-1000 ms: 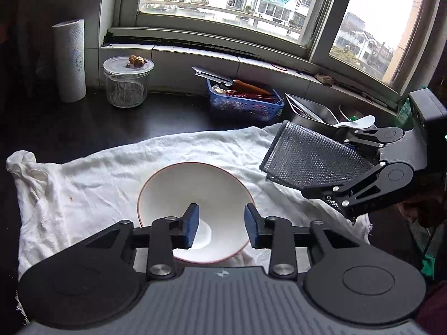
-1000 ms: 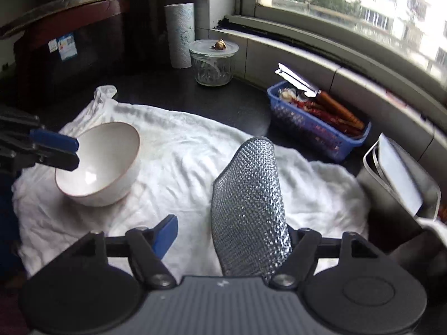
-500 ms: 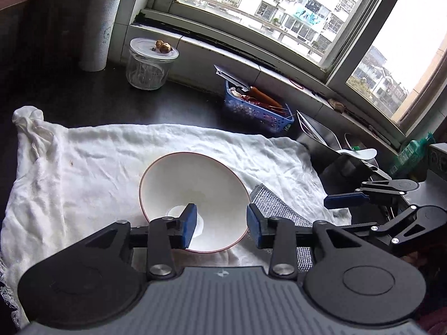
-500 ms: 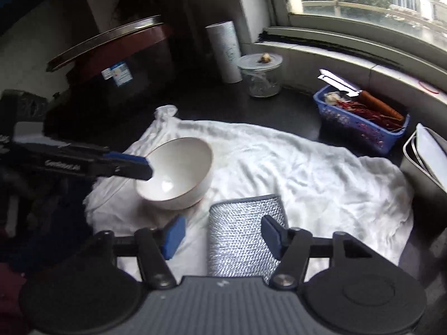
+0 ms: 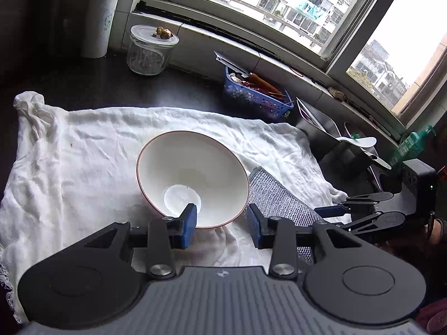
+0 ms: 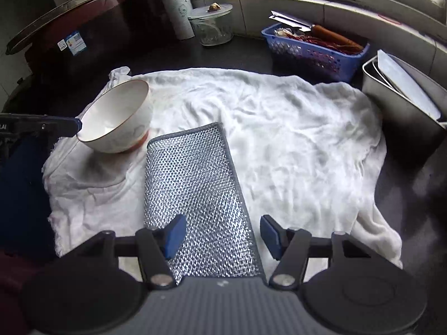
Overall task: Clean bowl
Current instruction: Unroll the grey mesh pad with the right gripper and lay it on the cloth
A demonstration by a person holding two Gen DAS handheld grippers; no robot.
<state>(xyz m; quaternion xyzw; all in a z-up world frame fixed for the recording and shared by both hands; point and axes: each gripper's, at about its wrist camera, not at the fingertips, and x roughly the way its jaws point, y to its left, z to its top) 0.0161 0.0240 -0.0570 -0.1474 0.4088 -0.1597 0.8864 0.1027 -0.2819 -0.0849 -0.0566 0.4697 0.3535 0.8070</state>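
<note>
White cloth [image 6: 279, 139] bears tilted bowl [image 6: 117, 120], scouring mesh [image 6: 192, 184].

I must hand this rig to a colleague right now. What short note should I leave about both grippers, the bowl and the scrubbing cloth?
Left gripper: open, fingers straddle the near rim of the white bowl; whether they touch it is unclear.
Right gripper: open, above the near end of the silver mesh scrubbing cloth, not gripping it.
Bowl: tilted toward the left gripper, on the white towel. Mesh cloth: flat on the towel, just right of the bowl.
Done: cannot tell whether any scrubbing has happened; the bowl's inside looks white.
Left: if it needs scrubbing, grip the rim, take the cloth, wipe the inside.
</note>
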